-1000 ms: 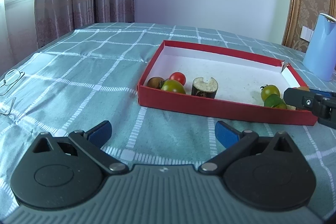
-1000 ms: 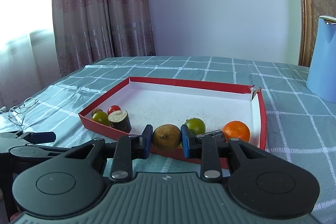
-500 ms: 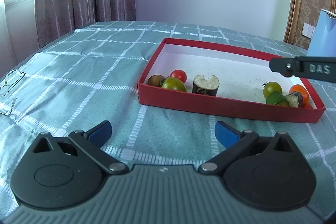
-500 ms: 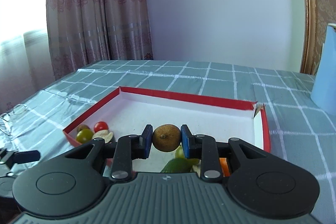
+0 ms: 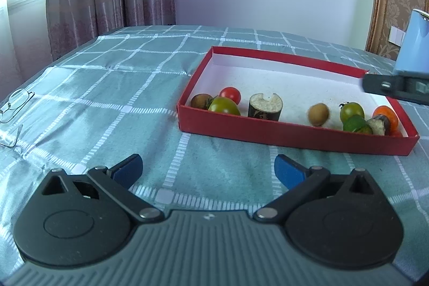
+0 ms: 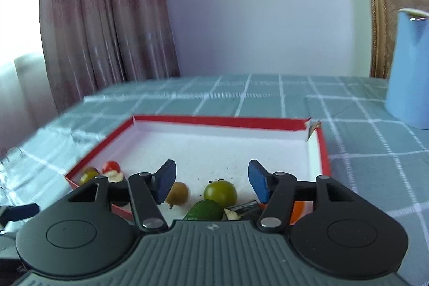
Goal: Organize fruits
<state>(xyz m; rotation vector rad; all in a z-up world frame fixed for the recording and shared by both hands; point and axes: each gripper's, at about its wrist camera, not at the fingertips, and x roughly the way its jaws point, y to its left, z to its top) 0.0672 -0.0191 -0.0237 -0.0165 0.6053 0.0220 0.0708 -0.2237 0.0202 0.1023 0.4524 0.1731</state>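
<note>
A red tray [image 5: 295, 135] with a white floor lies on the checked cloth. In it are a brown kiwi [image 5: 318, 114], a green tomato [image 5: 351, 111], an orange [image 5: 386, 115], a red tomato [image 5: 230, 95] and an eggplant chunk [image 5: 265, 110]. My right gripper [image 6: 211, 182] is open and empty above the tray, with the kiwi [image 6: 177, 193] lying just below its left finger. One of its fingers [image 5: 394, 86] shows at the right of the left wrist view. My left gripper [image 5: 207, 169] is open and empty above the cloth in front of the tray.
A blue jug [image 6: 407, 66] stands on the table to the right of the tray [image 6: 225, 122]. A pair of glasses [image 5: 14, 103] lies at the left edge of the cloth. Curtains and a wall lie behind the table.
My right gripper carried the kiwi up over the tray, then opened. The kiwi now lies on the tray floor. The left gripper has stayed still.
</note>
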